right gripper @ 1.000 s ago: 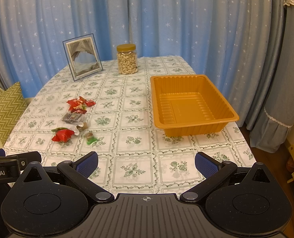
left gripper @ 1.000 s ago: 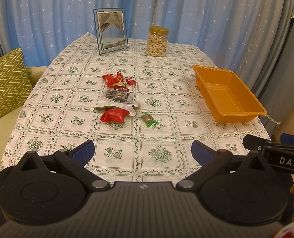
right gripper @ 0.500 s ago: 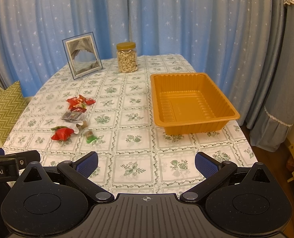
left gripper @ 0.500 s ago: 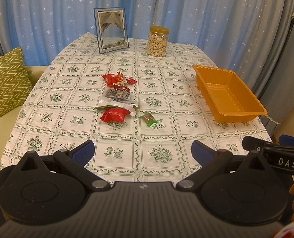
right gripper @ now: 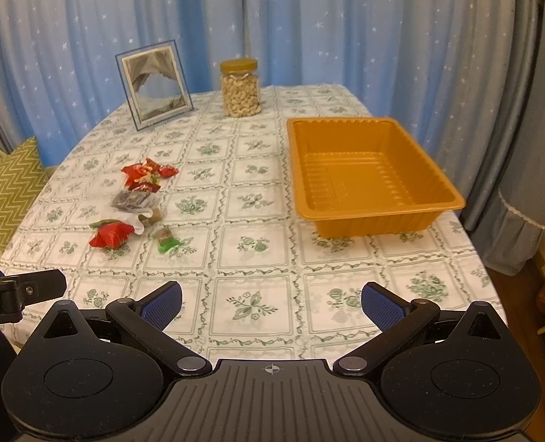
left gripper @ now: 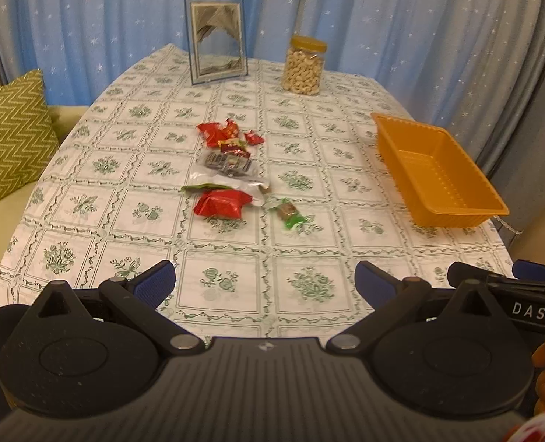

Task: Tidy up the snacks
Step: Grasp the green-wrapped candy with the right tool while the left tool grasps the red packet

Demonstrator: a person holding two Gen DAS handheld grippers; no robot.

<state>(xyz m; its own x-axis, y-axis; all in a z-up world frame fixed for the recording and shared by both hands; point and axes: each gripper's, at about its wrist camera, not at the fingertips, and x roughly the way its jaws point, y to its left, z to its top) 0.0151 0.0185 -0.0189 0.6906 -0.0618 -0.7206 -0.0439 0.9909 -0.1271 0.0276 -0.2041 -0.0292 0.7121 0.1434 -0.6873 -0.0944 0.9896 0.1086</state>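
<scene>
Several wrapped snacks lie in a loose pile mid-table: a red packet, a green-wrapped candy, a dark clear-wrapped packet and small red packets. An empty orange tray stands at the right. My left gripper is open and empty, above the near table edge, well short of the snacks. My right gripper is open and empty, near the front edge, short of the tray.
A cashew jar and a picture frame stand at the far end of the table. A green zigzag cushion lies on a sofa at the left. Blue curtains hang behind.
Both grippers have moved slightly forward over the table; the snacks and tray appear a little closer. Both stay open and empty.
</scene>
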